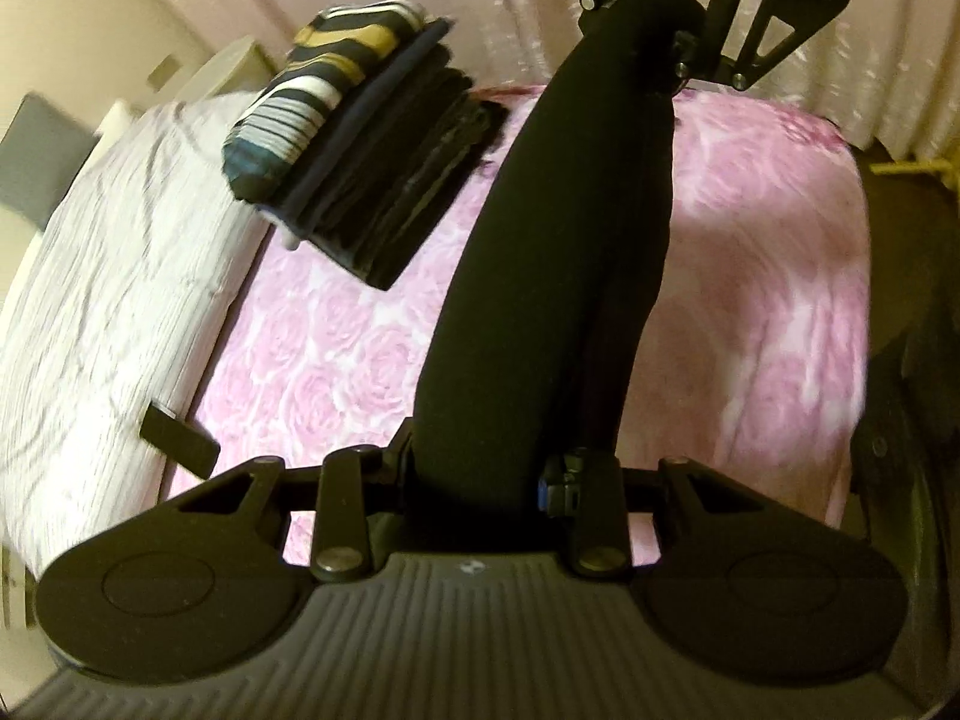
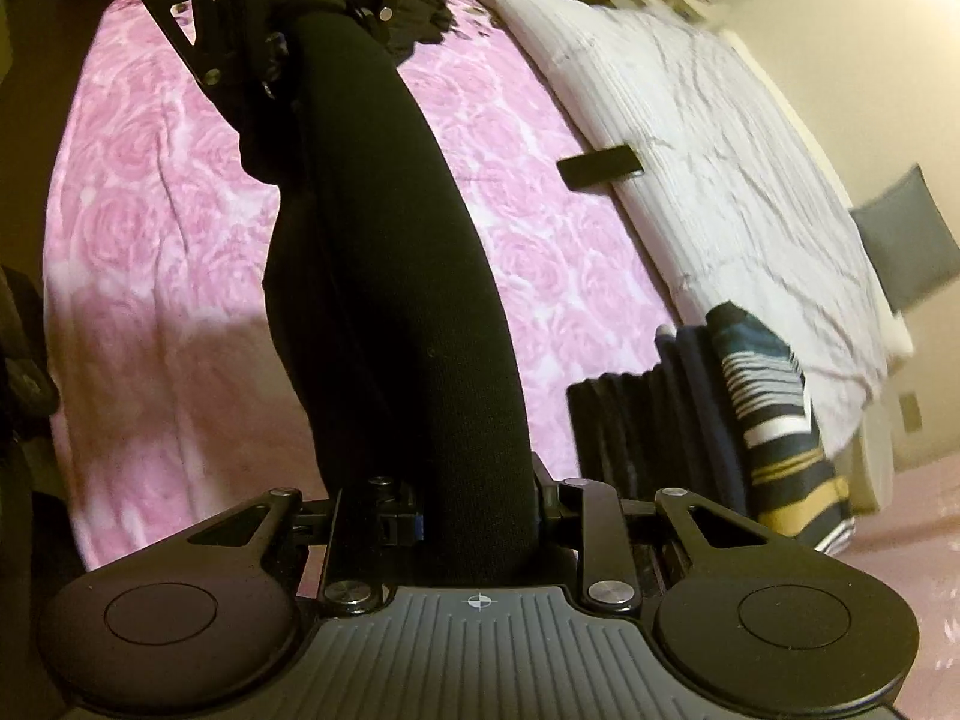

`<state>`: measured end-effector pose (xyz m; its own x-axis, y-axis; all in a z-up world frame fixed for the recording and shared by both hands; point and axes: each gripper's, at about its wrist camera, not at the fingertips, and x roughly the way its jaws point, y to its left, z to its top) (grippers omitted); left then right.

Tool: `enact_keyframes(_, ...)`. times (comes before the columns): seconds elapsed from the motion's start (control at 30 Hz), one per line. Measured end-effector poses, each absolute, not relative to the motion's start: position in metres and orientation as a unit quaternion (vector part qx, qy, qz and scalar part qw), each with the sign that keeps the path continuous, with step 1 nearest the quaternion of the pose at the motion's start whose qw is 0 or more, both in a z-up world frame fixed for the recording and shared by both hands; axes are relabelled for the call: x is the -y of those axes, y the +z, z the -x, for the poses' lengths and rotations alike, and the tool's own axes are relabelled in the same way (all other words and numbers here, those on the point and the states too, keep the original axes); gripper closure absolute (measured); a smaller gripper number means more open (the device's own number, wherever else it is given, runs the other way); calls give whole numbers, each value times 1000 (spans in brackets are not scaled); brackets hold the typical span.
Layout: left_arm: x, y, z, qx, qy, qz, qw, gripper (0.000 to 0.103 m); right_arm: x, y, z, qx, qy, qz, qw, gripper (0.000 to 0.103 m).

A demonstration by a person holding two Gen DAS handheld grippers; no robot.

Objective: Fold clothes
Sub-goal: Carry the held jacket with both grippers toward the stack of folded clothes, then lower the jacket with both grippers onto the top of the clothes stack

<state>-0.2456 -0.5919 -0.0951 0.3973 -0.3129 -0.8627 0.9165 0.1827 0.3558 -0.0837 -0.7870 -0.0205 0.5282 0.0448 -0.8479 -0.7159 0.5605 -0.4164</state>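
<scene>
Both grippers (image 1: 492,468) (image 2: 474,516) clamp black garment (image 1: 540,270) above pink blanket (image 1: 336,348)

A bed (image 1: 336,354) carries everything, spread with a pink rose-patterned blanket (image 1: 768,276) beside a wrinkled white quilted cover (image 1: 102,300). A stack of folded dark clothes (image 1: 396,180), topped by a striped navy, white and mustard garment (image 1: 312,84), lies on it. A small flat black rectangular object (image 2: 600,171) rests where blanket and cover meet.
</scene>
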Motion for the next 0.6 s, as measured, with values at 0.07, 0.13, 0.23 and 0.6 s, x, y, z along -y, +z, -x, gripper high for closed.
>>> enact_keyframes(0.07, 599, -93, 244, -333, -431, -457, 703, 72, 795, -18, 79, -415, 250, 405, 775, 75)
enact_keyframes(0.13, 603, -91, 240, -334, -429, -453, 706, 72, 799, -13, 75, -416, 247, 405, 776, 75)
enact_keyframes(0.23, 605, -83, 231, -324, -437, -450, 708, 72, 804, -4, 70, -418, 236, 404, 778, 75)
enact_keyframes(0.6, 656, 10, 140, -167, -484, -463, 723, 72, 873, 105, 12, -379, 121, 403, 824, 75)
